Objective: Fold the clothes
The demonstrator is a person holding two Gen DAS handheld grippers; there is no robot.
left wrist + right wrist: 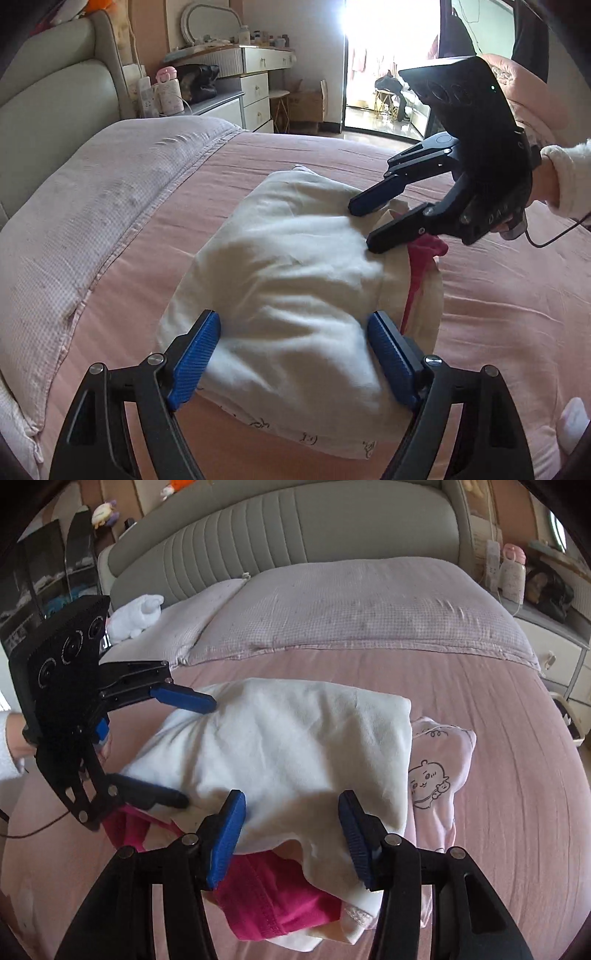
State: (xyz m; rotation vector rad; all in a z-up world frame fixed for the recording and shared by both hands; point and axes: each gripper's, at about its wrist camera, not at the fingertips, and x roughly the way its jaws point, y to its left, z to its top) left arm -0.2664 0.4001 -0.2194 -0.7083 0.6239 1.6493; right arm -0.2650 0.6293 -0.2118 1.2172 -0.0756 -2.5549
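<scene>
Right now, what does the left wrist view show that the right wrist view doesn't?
Left wrist only: the sunlit doorway and the oval mirror.

Right wrist only: the cartoon print on the pink garment, and a white plush by the headboard.

Both: the white garment, a magenta garment beneath it, the pink bed, and both open grippers, left and right.

cream garment (295, 738) folded, atop magenta garment (266, 897)

A pink bed (332, 155) with grey headboard (280, 528), white dresser (255, 92), bright doorway (388, 62).
</scene>
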